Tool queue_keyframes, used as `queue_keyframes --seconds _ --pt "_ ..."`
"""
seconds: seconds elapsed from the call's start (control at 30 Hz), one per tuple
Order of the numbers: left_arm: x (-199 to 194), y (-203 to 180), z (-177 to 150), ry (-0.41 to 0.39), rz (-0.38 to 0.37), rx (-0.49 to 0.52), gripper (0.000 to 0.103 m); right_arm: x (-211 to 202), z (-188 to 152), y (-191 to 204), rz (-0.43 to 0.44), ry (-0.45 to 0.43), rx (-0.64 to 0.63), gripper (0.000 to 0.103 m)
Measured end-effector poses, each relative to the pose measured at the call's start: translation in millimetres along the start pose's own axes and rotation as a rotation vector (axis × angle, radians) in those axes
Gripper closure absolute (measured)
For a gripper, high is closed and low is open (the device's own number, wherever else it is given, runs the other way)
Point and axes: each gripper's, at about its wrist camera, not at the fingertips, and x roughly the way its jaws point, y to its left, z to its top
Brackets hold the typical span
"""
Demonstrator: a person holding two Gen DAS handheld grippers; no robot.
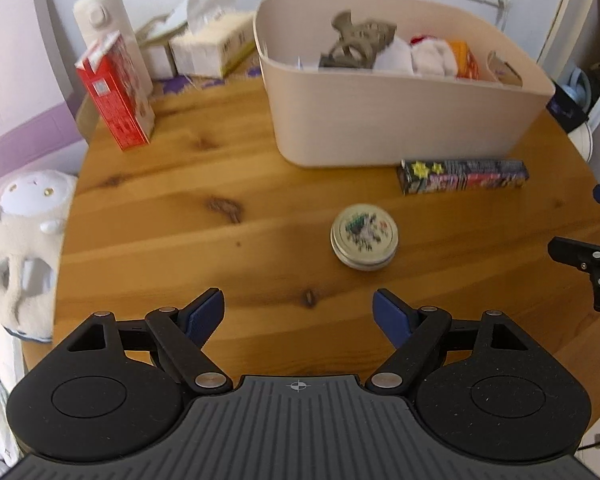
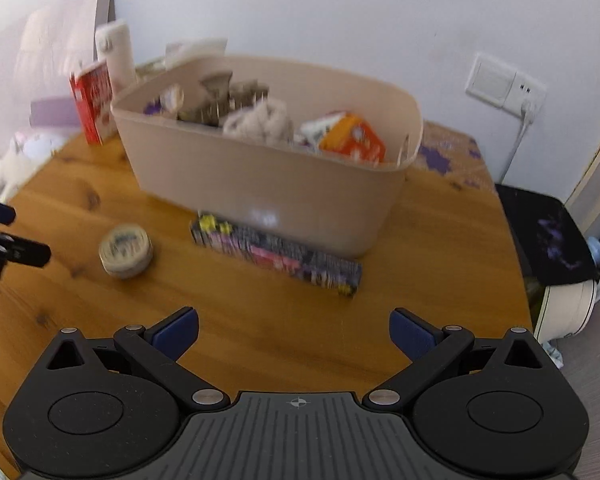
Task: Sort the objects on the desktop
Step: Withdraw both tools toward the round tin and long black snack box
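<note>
Left gripper (image 1: 298,316) and right gripper (image 2: 294,332) tilted down over table (image 1: 180,220) — jaws apart, nothing between

On the table (image 1: 180,220) the bin (image 1: 400,120) stands toward the back, with toys (image 1: 360,44) and a small box (image 1: 464,60) inside it. A long box (image 1: 462,176) lies just before the bin's front wall, at its right end in the left wrist view. The tin (image 1: 364,237) sits nearer, left of the long box and apart from it. A carton (image 1: 116,92) stands upright at the far left, a bottle (image 1: 104,28) behind it. Tissue packs (image 1: 208,44) lie between the bottle and the bin. A plush (image 1: 24,248) sits off the table's left edge
</note>
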Motion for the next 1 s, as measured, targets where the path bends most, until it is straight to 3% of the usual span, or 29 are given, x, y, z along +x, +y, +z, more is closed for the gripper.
queue_keyframes --seconds 0.43,0.57,1.0 --pt "43 -24 3 0.048 0.034 0.050 0.020 42 -11 -18 0.039 0.056 -0.040 0.000" --pt "55 -25 11 0.059 0.053 0.023 0.020 54 -10 -25 0.037 0.065 -0.050 0.000" --pt "80 -27 33 0.083 0.034 -0.010 0.020 92 10 -47 0.114 0.023 -0.143 0.000"
